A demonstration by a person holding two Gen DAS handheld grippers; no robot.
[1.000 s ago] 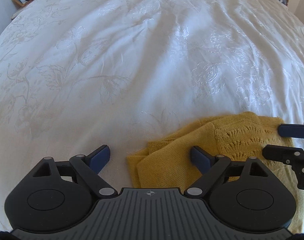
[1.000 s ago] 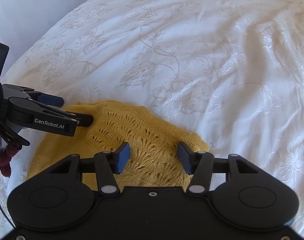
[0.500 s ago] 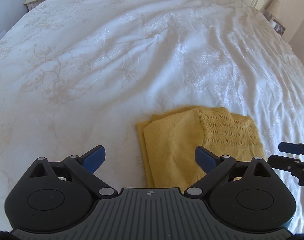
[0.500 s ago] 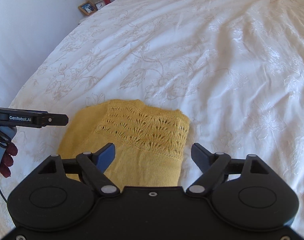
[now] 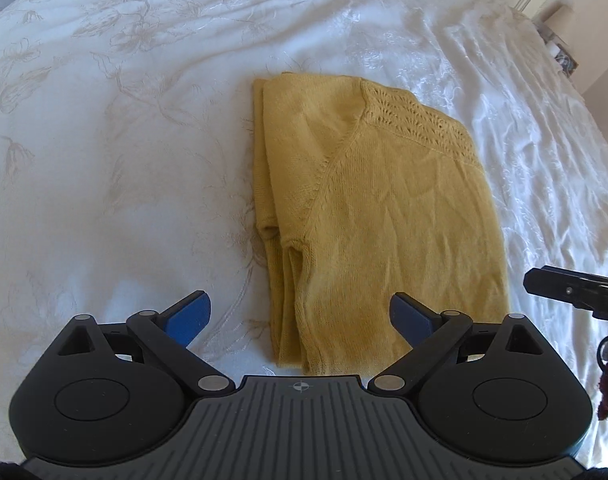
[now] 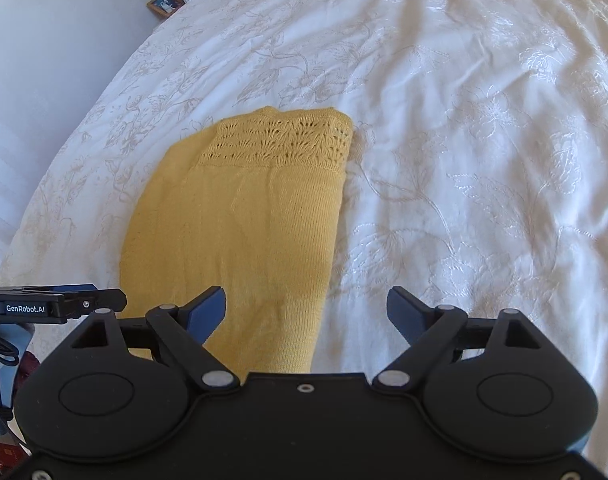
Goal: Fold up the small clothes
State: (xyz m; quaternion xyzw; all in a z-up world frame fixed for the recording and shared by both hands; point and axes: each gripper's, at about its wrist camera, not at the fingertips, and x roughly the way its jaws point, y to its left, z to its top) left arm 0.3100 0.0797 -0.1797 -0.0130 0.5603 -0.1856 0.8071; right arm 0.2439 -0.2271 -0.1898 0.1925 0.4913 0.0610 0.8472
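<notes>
Left wrist view: folded mustard-yellow knit sweater [image 5: 383,216] lies flat on the white floral-embroidered bedspread [image 5: 124,140], lace-pattern band at its far end. Left tongs [image 5: 300,316] spread wide, empty, above the sweater's near edge. Right tongs [image 6: 305,310] likewise spread, empty, over the sweater's near right edge.

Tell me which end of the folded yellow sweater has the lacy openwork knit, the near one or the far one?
The far end. On the yellow sweater, the openwork band runs across the edge farthest from both open grippers; the near part is plain, smooth knit.
</notes>
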